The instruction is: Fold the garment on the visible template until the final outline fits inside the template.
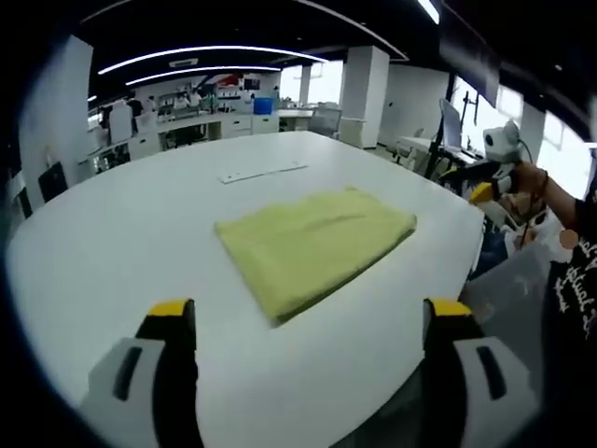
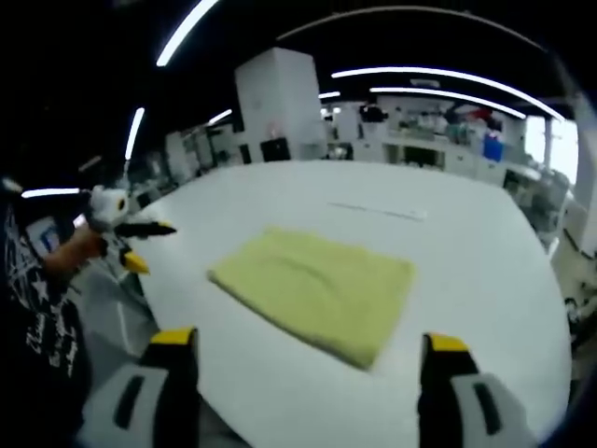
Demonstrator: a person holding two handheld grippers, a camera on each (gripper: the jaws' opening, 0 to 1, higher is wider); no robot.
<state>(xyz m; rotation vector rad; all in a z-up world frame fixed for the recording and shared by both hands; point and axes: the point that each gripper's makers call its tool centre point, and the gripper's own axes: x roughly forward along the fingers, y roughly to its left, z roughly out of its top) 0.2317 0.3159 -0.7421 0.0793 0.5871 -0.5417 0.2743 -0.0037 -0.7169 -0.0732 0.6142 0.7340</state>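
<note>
A pale yellow garment (image 1: pixel 312 247) lies folded into a rough rectangle in the middle of the white table (image 1: pixel 140 224). In the left gripper view my left gripper (image 1: pixel 310 313) hovers over the near table edge, short of the cloth, its jaws wide open and holding nothing. My right gripper (image 1: pixel 487 187) shows there off the table's right edge, held in a hand. The right gripper view has the garment (image 2: pixel 317 291) from the other side, with my right gripper (image 2: pixel 308 341) open and away from it. The left gripper (image 2: pixel 135 238) shows at that view's left. I see no template outline around the cloth.
A thin white strip (image 1: pixel 264 173) lies flat on the table beyond the garment, also seen as a strip (image 2: pixel 378 212) in the right gripper view. The person's dark printed shirt (image 1: pixel 574 280) stands at the table edge. Desks, chairs and a white pillar (image 1: pixel 364 93) fill the room behind.
</note>
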